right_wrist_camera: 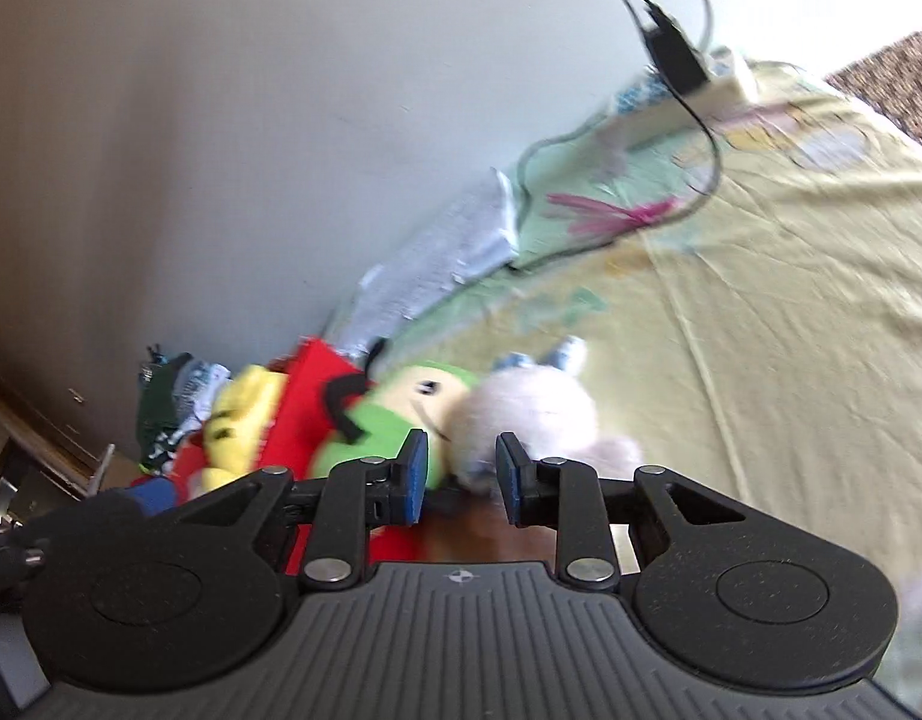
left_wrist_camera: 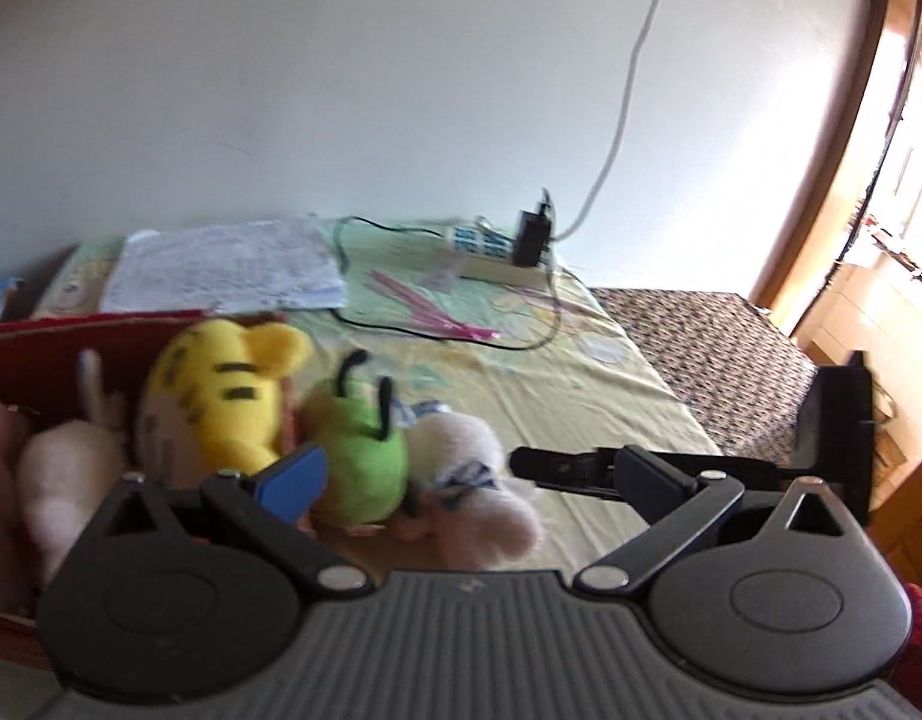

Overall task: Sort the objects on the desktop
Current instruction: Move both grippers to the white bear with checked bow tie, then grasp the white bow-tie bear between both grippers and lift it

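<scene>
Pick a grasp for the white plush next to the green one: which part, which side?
Take the white plush across its rounded head, coming in from the near side with the right tool, which already faces it with jaws parted. The head looks soft and bulges clear on the open bedsheet side; the green plush crowds its other flank, so angle slightly away from that. Blur hides finer detail.

We see the left gripper (left_wrist_camera: 413,474) as a ribbed grey body with two black round hubs, silver rivets at the link arms and a blue finger pad (left_wrist_camera: 293,477). The right gripper (right_wrist_camera: 458,477) matches it — blue-edged pads (right_wrist_camera: 414,474), a small crosshair mark (right_wrist_camera: 459,577) on the grey ribs.
</scene>
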